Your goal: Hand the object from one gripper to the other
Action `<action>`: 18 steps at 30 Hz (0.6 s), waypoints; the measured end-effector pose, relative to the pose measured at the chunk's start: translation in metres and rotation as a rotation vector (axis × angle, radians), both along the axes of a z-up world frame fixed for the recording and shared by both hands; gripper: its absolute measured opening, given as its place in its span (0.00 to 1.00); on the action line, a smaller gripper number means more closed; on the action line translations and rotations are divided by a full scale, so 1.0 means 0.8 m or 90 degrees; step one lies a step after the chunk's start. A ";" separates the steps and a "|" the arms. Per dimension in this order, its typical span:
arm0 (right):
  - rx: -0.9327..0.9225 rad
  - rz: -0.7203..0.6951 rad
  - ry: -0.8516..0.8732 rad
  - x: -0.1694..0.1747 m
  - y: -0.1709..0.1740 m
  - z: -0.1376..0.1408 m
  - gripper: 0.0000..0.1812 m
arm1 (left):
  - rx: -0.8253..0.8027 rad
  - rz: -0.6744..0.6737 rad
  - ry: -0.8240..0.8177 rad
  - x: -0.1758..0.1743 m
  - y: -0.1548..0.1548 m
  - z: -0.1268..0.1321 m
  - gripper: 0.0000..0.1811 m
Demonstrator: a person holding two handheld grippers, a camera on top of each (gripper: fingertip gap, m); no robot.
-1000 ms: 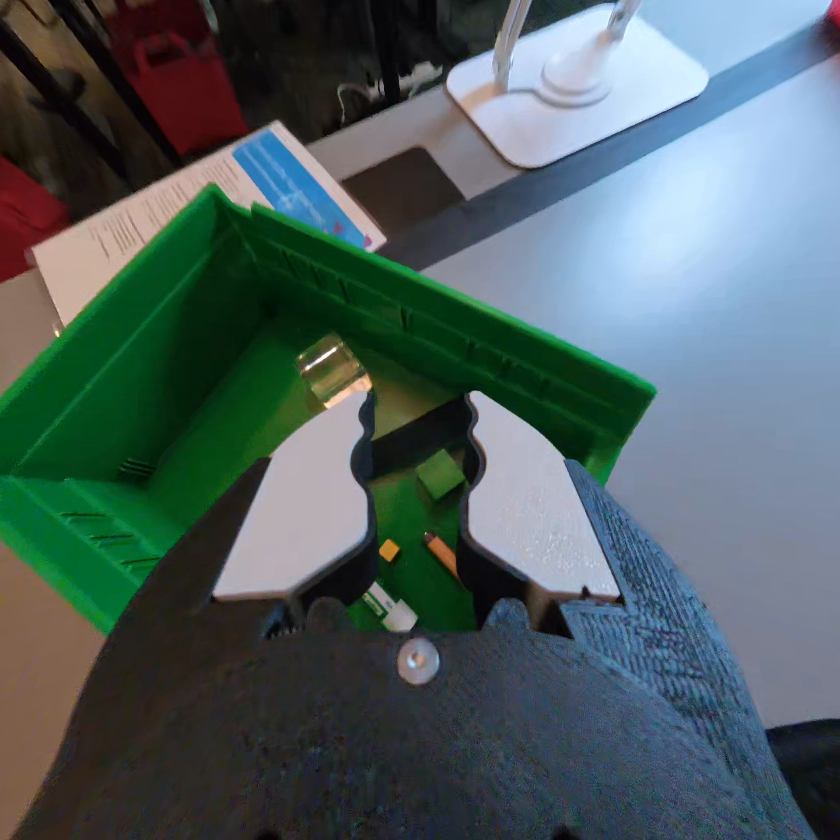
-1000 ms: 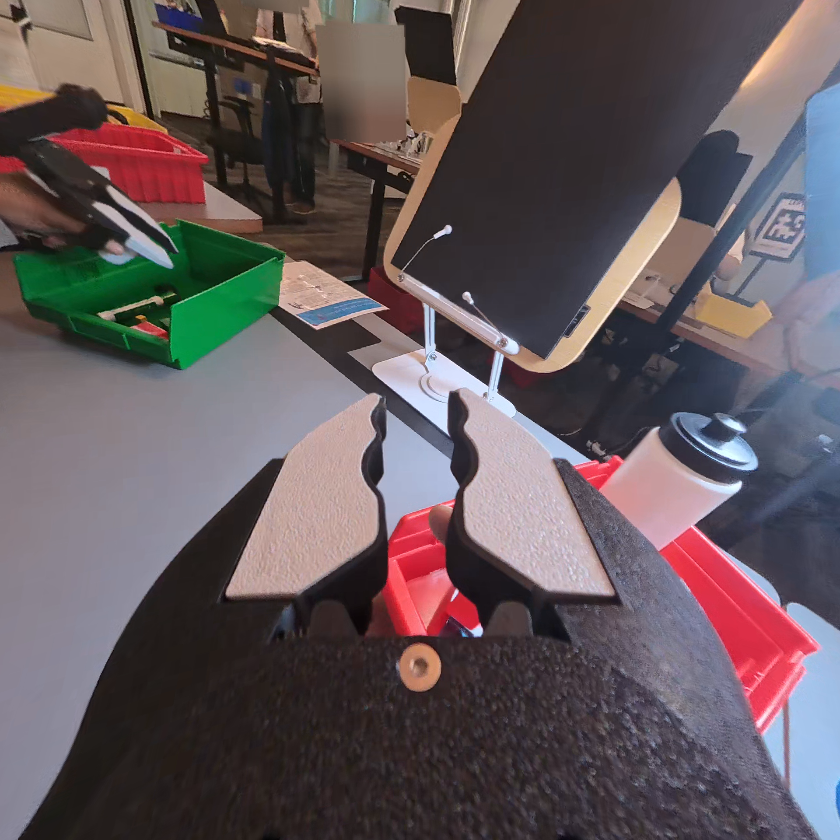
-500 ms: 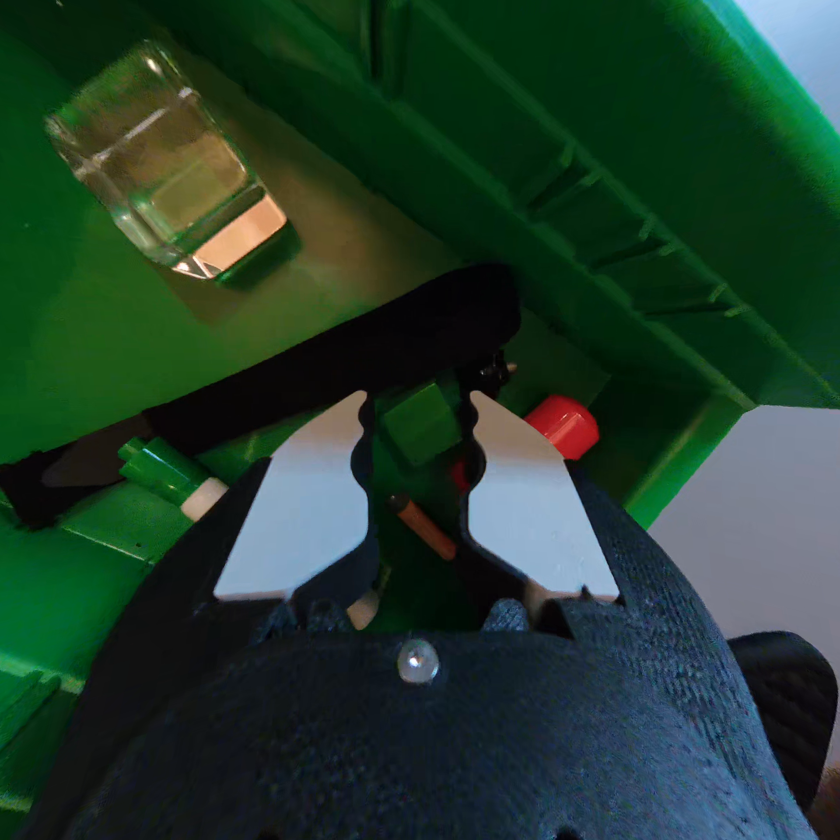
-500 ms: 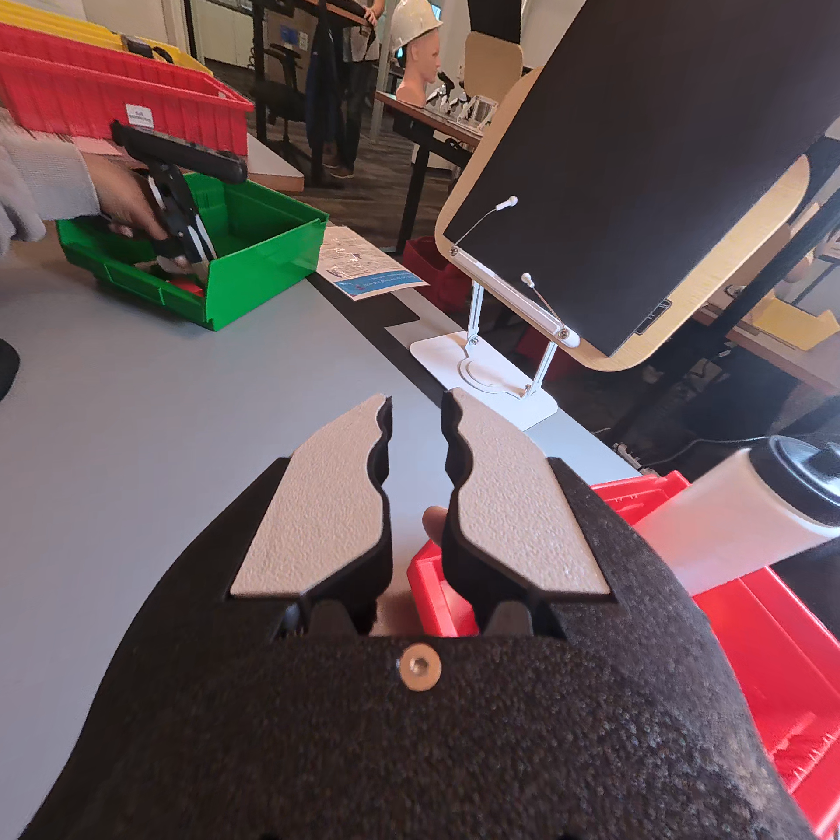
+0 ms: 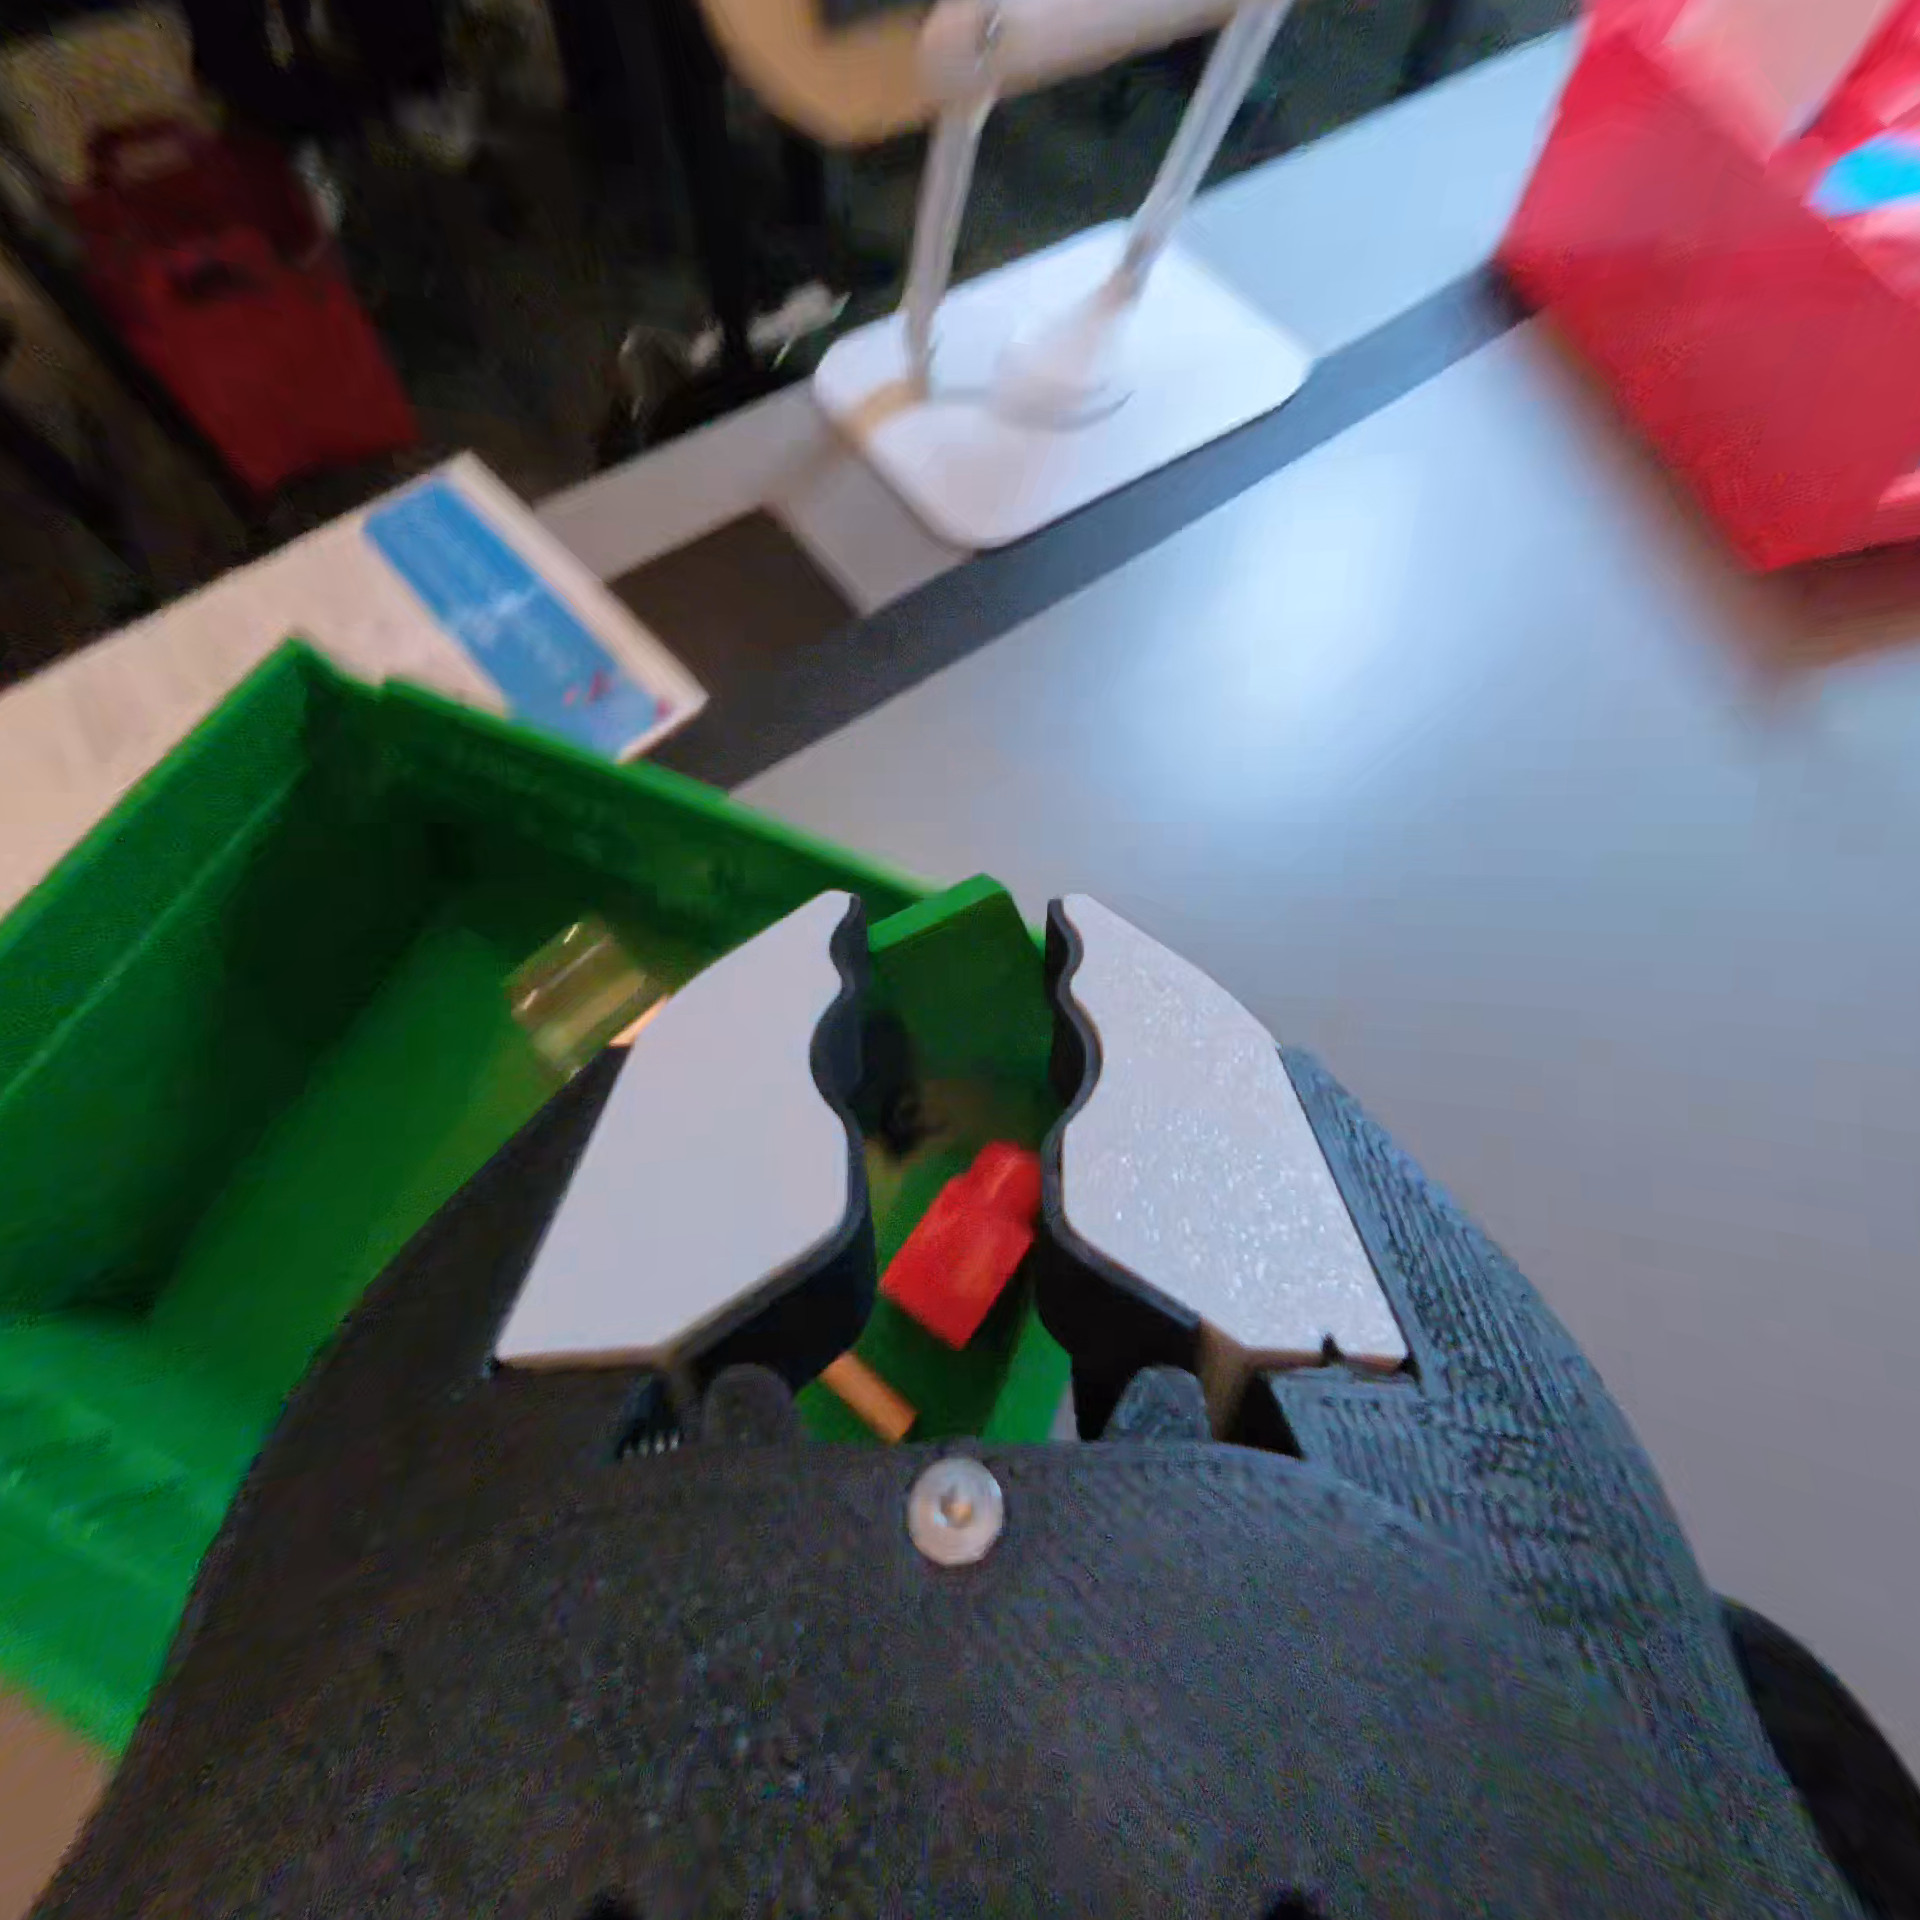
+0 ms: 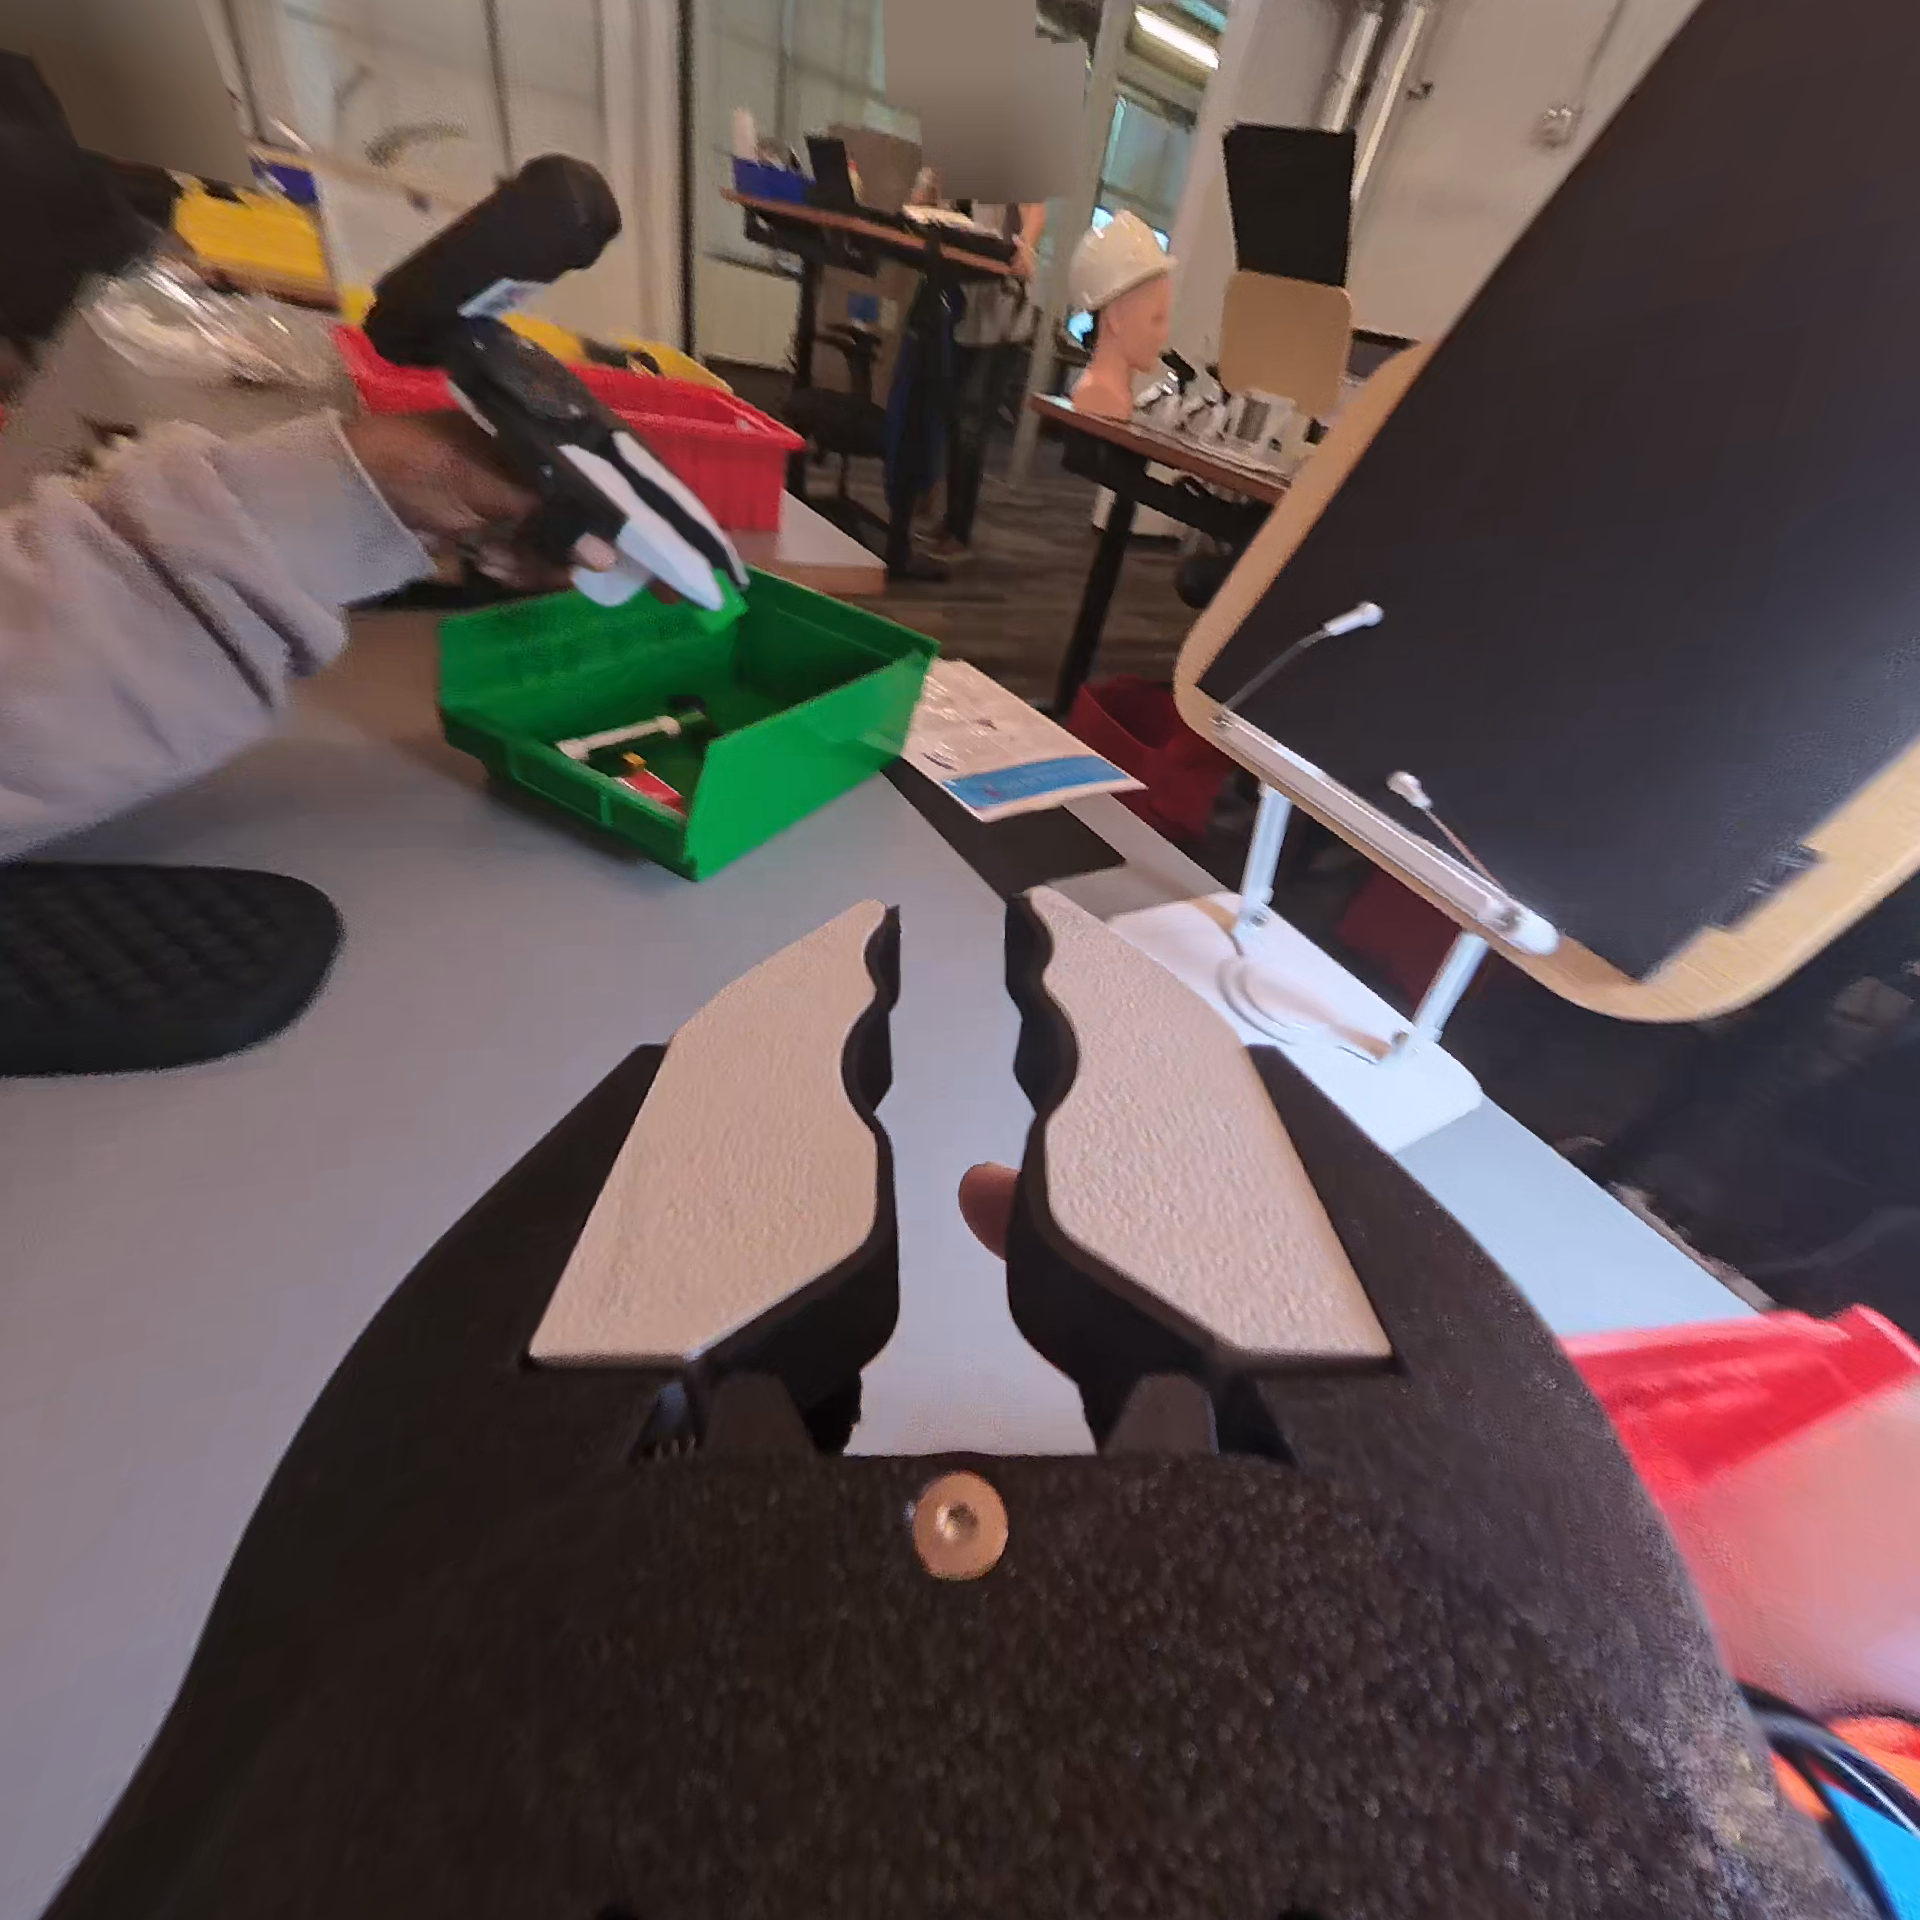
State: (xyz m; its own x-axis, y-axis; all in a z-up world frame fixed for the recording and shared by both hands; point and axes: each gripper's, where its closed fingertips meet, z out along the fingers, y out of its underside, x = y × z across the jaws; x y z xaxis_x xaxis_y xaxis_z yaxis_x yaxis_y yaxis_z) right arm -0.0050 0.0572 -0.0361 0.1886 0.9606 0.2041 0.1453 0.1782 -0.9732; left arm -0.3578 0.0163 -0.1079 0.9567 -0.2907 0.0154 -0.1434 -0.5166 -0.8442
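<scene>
From the left wrist view, the left gripper (image 5: 951,920) hangs over the near corner of the green bin (image 5: 208,997) with a small green block (image 5: 951,971) pinched between its fingertips. Below the block, inside the bin, a red cap (image 5: 966,1252) and the end of a brown stick (image 5: 868,1397) show through the gap, and a clear glass block (image 5: 577,997) sits further back on the bin floor. A white stand base (image 5: 1060,416) and a red bin (image 5: 1714,291) rest on the grey table (image 5: 1455,831), both blurred.

From the right wrist view, the right gripper (image 6: 948,914) is held low over the table (image 6: 468,1039), jaws parted and nothing between them. Well off to the left, the left gripper (image 6: 707,592) is above the green bin (image 6: 800,769), something green at its tip. A black pad (image 6: 135,966) lies on the table nearby
</scene>
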 end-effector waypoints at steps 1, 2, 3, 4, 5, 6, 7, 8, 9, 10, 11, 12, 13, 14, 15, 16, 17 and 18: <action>-0.017 0.027 0.016 -0.010 -0.011 0.002 0.11 | 0.074 -0.074 -0.062 0.038 -0.004 0.035 0.18; -0.029 0.048 0.038 -0.021 -0.021 0.006 0.12 | 0.135 -0.152 -0.138 0.078 -0.013 0.068 0.18; -0.029 0.060 0.064 -0.031 -0.029 0.011 0.13 | 0.182 -0.228 -0.227 0.116 -0.024 0.100 0.18; -0.011 0.062 0.085 -0.041 -0.037 0.015 0.15 | 0.218 -0.300 -0.323 0.151 -0.036 0.130 0.18; 0.022 0.052 0.092 -0.050 -0.043 0.018 0.17 | 0.238 -0.373 -0.415 0.182 -0.049 0.155 0.18; 0.066 0.041 0.088 -0.059 -0.050 0.021 0.20 | 0.247 -0.442 -0.492 0.211 -0.061 0.176 0.18; 0.113 0.032 0.082 -0.068 -0.058 0.025 0.24 | 0.250 -0.502 -0.550 0.237 -0.069 0.191 0.18; 0.159 0.019 0.085 -0.075 -0.066 0.034 0.26 | 0.247 -0.551 -0.589 0.261 -0.073 0.202 0.18; 0.207 0.010 0.097 -0.080 -0.075 0.047 0.28 | 0.233 -0.589 -0.614 0.285 -0.075 0.208 0.17; 0.261 -0.003 0.112 -0.083 -0.084 0.062 0.29 | 0.212 -0.619 -0.628 0.308 -0.075 0.210 0.17; 0.325 -0.023 0.122 -0.084 -0.091 0.077 0.30 | 0.192 -0.639 -0.637 0.328 -0.074 0.210 0.17; 0.393 -0.043 0.126 -0.084 -0.097 0.089 0.30 | 0.174 -0.654 -0.640 0.346 -0.072 0.207 0.17; 0.451 -0.045 0.118 -0.084 -0.105 0.095 0.30 | 0.155 -0.659 -0.639 0.362 -0.069 0.201 0.17; 0.491 -0.030 0.088 -0.086 -0.113 0.090 0.23 | 0.139 -0.655 -0.640 0.374 -0.066 0.193 0.17; 0.517 -0.020 0.065 -0.085 -0.118 0.082 0.16 | 0.125 -0.653 -0.653 0.382 -0.064 0.185 0.17; 0.526 -0.012 0.062 -0.082 -0.121 0.078 0.16 | 0.105 -0.660 -0.676 0.386 -0.065 0.181 0.16; 0.494 0.007 0.054 -0.080 -0.120 0.071 0.16 | 0.082 -0.657 -0.681 0.388 -0.065 0.174 0.16; 0.435 0.032 0.050 -0.078 -0.119 0.065 0.16 | 0.084 -0.644 -0.662 0.388 -0.063 0.168 0.17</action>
State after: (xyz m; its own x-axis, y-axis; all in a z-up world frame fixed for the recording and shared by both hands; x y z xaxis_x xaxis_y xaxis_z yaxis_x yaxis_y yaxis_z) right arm -0.0672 -0.0379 0.0160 0.1862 0.6296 0.7543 0.0542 0.7599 -0.6477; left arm -0.0470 -0.0340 0.0261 -0.0796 -0.8737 0.4799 0.3021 -0.4799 -0.8237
